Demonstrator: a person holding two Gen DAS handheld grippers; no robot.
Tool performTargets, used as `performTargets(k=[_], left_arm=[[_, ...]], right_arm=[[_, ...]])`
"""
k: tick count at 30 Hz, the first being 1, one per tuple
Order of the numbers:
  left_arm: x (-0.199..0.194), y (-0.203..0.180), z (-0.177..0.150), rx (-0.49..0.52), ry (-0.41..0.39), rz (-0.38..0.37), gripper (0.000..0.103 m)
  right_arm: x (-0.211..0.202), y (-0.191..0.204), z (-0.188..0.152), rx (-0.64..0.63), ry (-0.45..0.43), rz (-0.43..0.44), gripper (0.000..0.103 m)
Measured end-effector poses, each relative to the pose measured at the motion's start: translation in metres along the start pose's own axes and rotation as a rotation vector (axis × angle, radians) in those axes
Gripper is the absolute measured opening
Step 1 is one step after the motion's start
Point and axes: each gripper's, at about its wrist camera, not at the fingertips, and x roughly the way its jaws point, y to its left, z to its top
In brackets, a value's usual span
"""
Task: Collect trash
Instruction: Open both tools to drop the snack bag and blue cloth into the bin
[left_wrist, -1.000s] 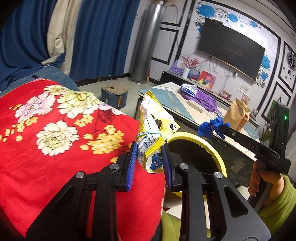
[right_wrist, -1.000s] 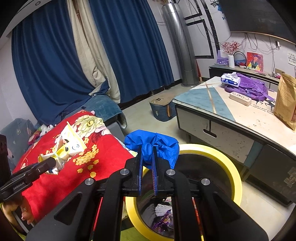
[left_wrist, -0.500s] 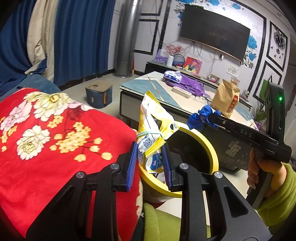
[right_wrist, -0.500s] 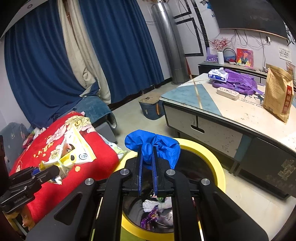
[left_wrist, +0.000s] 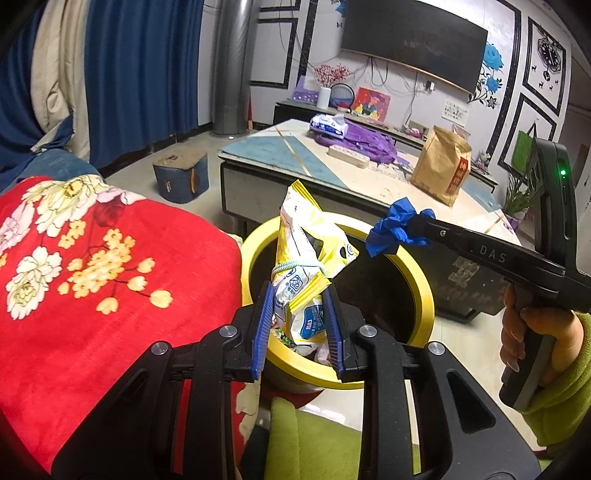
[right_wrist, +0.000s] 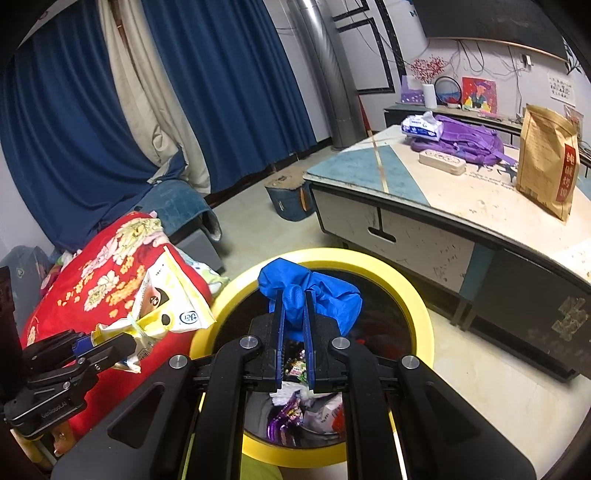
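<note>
Left wrist view shows the left hand-held gripper (left_wrist: 298, 325) clamped on a light, crinkly snack bag (left_wrist: 306, 258) over the yellow bin (left_wrist: 424, 295) — best pinched at its banded waist — while the right hand-held gripper (right_wrist: 293, 325) squeezes a limp blue glove (right_wrist: 314, 295) above it.

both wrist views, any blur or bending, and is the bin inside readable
Left wrist view: sharp, fisheye bows the curtains and darkens corners; the bin interior is near black. Right wrist view: sharp too, table edge curves; wrappers show inside the bin below the blue glove.
</note>
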Motion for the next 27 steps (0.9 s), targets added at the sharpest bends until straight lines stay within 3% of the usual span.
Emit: performTargets(k=[13,20,22,24,27], left_arm=[[0.034,-0.007,0.005,0.001,0.056,-0.022,0.023],[0.046,-0.011,0.014,0.023,0.049,-0.01,0.026],[0.046,-0.01,0.017,0.023,0.047,-0.004,0.043],[0.045,-0.009,0.018,0.017,0.042,-0.005,0.047],[0.04,-0.005,0.021,0.003,0.03,0.005,0.068]], right_arm=[[0.009,-0.016,-0.005,0.044,0.038,0.001,0.01],[0.006,-0.023,-0.006,0.057,0.034,-0.009,0.027],[0.003,-0.026,-0.007,0.059,0.028,-0.014,0.03],[0.0,-0.028,-0.008,0.056,0.022,-0.027,0.04],[-0.005,-0.029,-0.009,0.05,0.013,-0.039,0.048]])
